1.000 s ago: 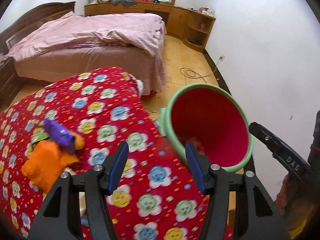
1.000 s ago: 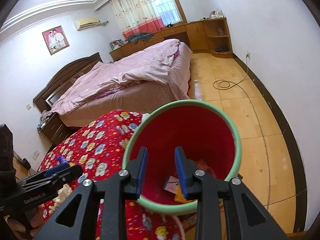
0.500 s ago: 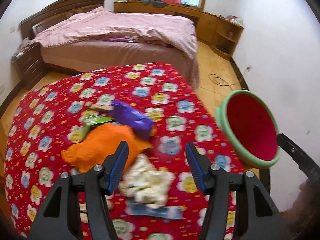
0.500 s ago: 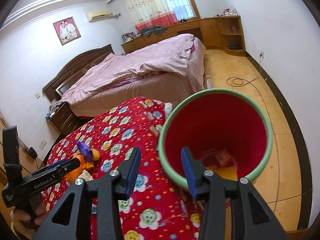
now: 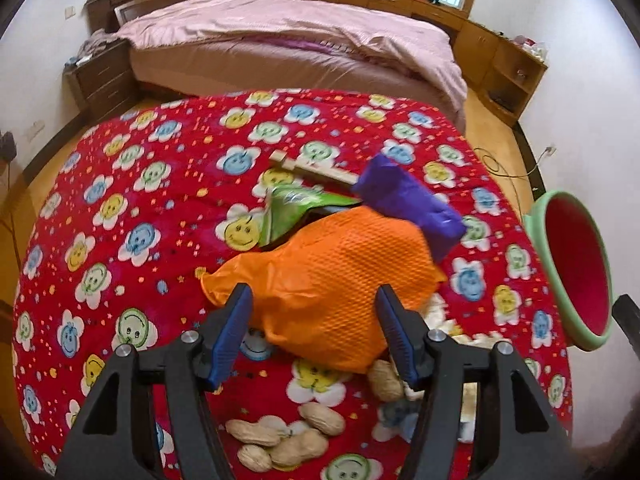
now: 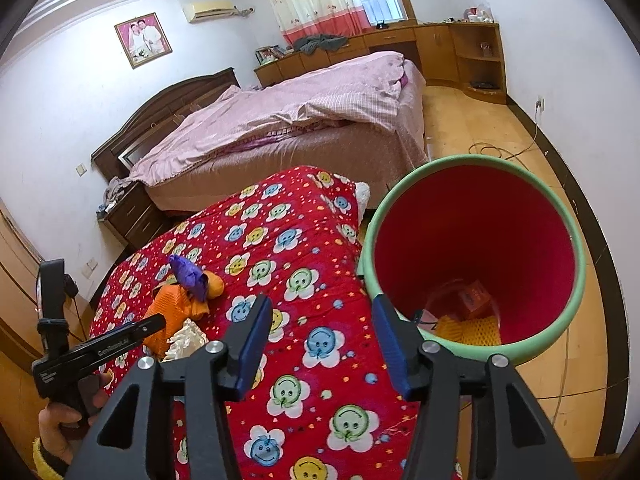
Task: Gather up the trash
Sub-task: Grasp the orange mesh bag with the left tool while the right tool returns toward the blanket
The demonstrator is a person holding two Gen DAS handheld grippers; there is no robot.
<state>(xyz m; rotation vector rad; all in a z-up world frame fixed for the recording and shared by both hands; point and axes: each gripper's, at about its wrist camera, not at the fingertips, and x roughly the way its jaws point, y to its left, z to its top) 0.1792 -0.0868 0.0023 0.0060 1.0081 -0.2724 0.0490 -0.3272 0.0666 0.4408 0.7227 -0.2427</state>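
The left hand-held gripper (image 5: 312, 330) hangs tilted down over the red flowered surface (image 5: 160, 208), and the orange bag (image 5: 328, 280) lies straight ahead of it, its near end sitting between the blue pads (image 5: 234, 332) without either pad pressing on it. Its jaws have just been opening a little further and stand well apart, holding nothing. The bag's long axis runs slantwise, from its knotted end at the near left up to the far right, so the jaws span it roughly across its width. A purple wrapper (image 5: 412, 204) rests on its far end, a green packet (image 5: 288, 212) beside that, peanuts (image 5: 280, 440) nearer.

The right hand-held gripper (image 6: 320, 344) is farther off, beside the red bin (image 6: 480, 248) with some trash in its bottom; its jaws have just been opening and are empty. The left is plainly the nearer one, I'd say.
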